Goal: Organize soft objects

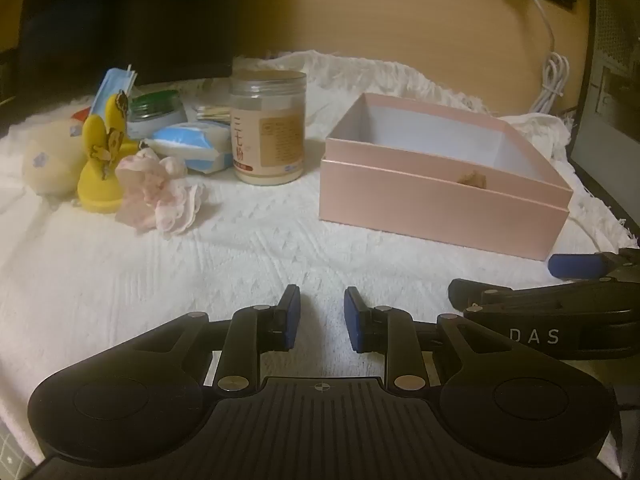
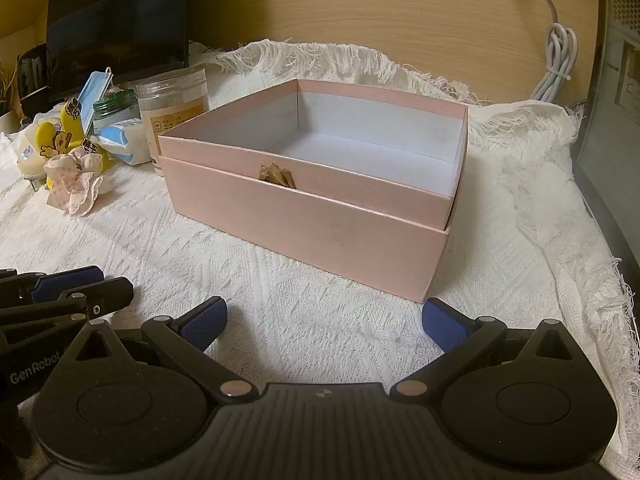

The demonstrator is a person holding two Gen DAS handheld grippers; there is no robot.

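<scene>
An open pink box (image 1: 440, 204) (image 2: 312, 224) with a white inside stands on the white cloth, holding nothing that I can see. A pink frilly scrunchie (image 1: 160, 192) (image 2: 76, 184) lies left of it, next to a yellow plush toy (image 1: 100, 160) (image 2: 56, 136) and a cream plush (image 1: 48, 160). A blue-white tissue pack (image 1: 192, 148) (image 2: 124, 140) lies behind them. My left gripper (image 1: 322, 318) is open a little and holds nothing, near the front of the cloth. My right gripper (image 2: 324, 320) is wide open and holds nothing, just in front of the box.
A tall clear jar of powder (image 1: 268, 132) (image 2: 174, 108), a green-lidded jar (image 1: 156, 112) and a blue face mask (image 1: 114, 84) stand at the left rear. A dark monitor (image 2: 116, 24) is behind them. A white cable (image 2: 556, 64) hangs at the right wall.
</scene>
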